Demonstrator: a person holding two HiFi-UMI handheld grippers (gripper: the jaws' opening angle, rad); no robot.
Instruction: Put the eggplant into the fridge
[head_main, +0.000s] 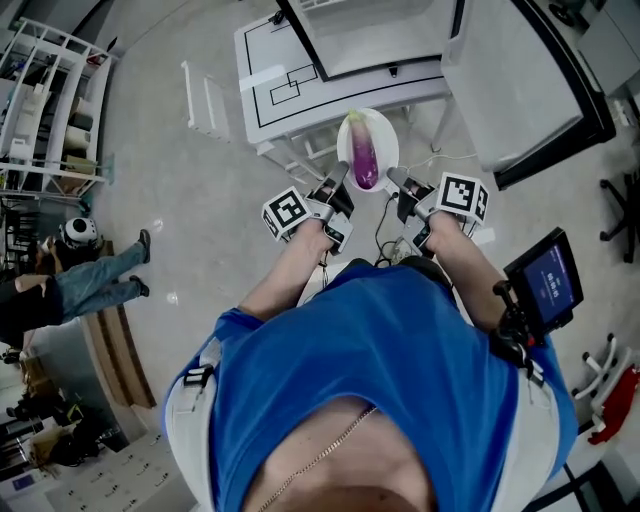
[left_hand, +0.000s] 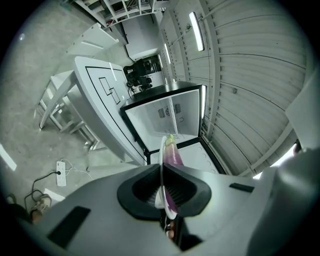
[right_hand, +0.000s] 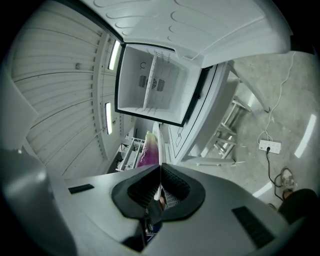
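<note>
– While the eggplant (head_main: 364, 160) lies lengthways on that white plate (head_main: 388, 135), how does it sit against the tongs?

– Between them, touched by neither. The left tongs (head_main: 343, 180) are pinched narrow on the plate's left rim, and the right tongs (head_main: 393, 178) are pinched narrow on its right rim. The eggplant runs along the middle of the plate, green stem end pointing away from the person, purple body nearer.

– Where is the plate itself?

– Carried in the air, roughly level, ahead of the person's chest and close to the front of the open fridge (head_main: 375, 40).

– Which edges crowd it?

– Straight ahead is the fridge's dark frame around a white inside with a shelf. On the right the open fridge door (head_main: 520, 80) swings out past the right tongs. On the left a white bench (head_main: 270, 80) marked with black lines stands just beside the fridge, its corner near the left tongs.

– Any free room?

– Grey floor (head_main: 180, 200) spreads wide to the left of the bench. A corded power strip (left_hand: 61, 173) lies on it, down toward the bench legs. A small screen (head_main: 548, 280) hangs by the person's right elbow, and another person (head_main: 100, 275) stands well apart at the left.
</note>
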